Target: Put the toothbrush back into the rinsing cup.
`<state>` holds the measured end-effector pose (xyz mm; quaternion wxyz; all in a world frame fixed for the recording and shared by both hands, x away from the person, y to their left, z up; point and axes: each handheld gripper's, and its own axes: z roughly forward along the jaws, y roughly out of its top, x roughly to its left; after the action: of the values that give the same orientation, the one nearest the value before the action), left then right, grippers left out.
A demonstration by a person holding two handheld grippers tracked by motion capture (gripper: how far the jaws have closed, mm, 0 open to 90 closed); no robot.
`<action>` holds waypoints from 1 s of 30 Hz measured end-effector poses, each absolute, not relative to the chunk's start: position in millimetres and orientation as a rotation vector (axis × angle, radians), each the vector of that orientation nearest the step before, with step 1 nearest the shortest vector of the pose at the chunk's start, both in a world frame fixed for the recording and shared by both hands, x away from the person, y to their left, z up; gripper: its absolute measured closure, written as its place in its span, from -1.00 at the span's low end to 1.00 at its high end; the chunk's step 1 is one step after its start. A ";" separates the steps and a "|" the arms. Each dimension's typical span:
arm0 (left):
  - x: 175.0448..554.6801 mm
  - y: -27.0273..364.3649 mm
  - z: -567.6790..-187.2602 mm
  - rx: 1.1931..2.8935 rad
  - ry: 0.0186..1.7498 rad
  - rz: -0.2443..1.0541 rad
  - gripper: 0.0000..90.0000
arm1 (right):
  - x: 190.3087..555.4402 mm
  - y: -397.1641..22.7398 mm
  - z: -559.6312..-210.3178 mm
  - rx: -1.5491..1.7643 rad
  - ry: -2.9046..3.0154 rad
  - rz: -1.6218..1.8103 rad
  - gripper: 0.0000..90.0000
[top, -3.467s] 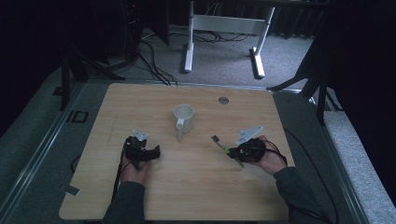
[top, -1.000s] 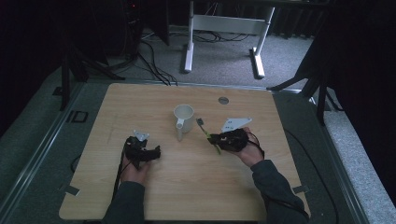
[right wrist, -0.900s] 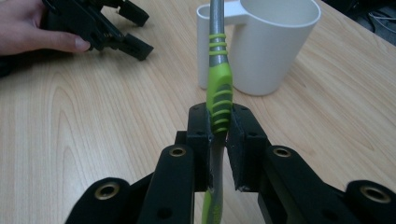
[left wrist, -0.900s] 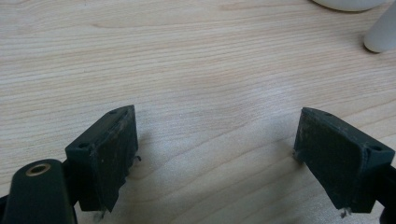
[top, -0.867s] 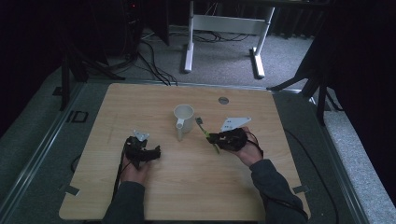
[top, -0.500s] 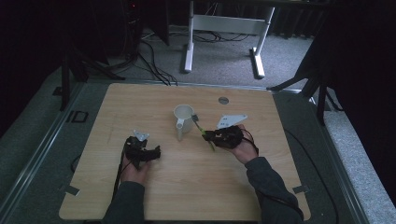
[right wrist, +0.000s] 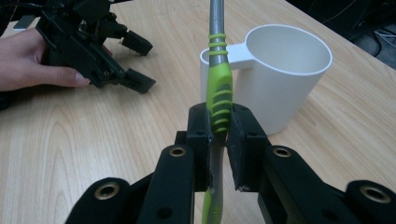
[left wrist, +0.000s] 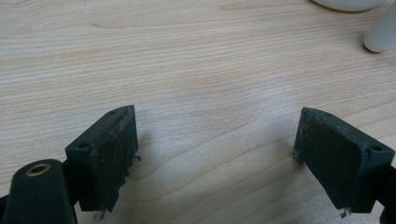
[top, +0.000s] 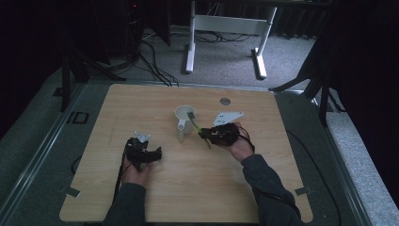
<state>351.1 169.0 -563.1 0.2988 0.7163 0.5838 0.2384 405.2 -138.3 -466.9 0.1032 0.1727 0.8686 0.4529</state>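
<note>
Green-handled toothbrush (right wrist: 218,95) is clamped in the right gripper (right wrist: 219,122), its long axis running toward the cup (top: 184,120), head over the rim. Left gripper (left wrist: 217,158) rests wide open on the table (top: 141,101).

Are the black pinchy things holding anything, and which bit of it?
The right tool pinches a green-and-grey toothbrush by its ribbed green handle, head end toward the white plastic mug. The left tool is open, holding nothing.
</note>
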 end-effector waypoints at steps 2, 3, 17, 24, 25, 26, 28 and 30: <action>351.1 169.0 -563.0 1.903 1.551 0.633 -0.69 | 407.1 -136.5 -466.3 0.506 2.562 1.343 0.77; 351.1 169.0 -563.0 1.902 1.551 0.632 -0.69 | 408.2 -135.5 -466.0 0.506 2.559 1.347 0.77; 351.1 169.1 -563.0 1.903 1.551 0.633 -0.69 | 419.7 -125.8 -459.1 0.503 2.540 1.378 0.77; 351.1 168.9 -563.1 1.901 1.552 0.634 -0.69 | 427.9 -121.8 -457.0 0.513 2.531 1.380 0.77; 351.1 169.0 -563.1 1.901 1.551 0.633 -0.69 | 428.9 -120.9 -456.2 0.516 2.528 1.384 0.77; 351.1 168.9 -563.1 1.901 1.552 0.633 -0.69 | 429.6 -120.0 -455.7 0.517 2.524 1.389 0.77; 351.1 168.9 -563.1 1.901 1.552 0.633 -0.69 | 430.2 -117.8 -454.5 0.517 2.519 1.390 0.77; 351.1 169.0 -563.1 1.902 1.551 0.633 -0.69 | 430.6 -115.5 -453.3 0.511 2.516 1.395 0.77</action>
<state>351.1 169.0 -563.1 0.2989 0.7160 0.5841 0.2384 430.6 -115.5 -453.3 0.1095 0.1739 0.8559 0.4745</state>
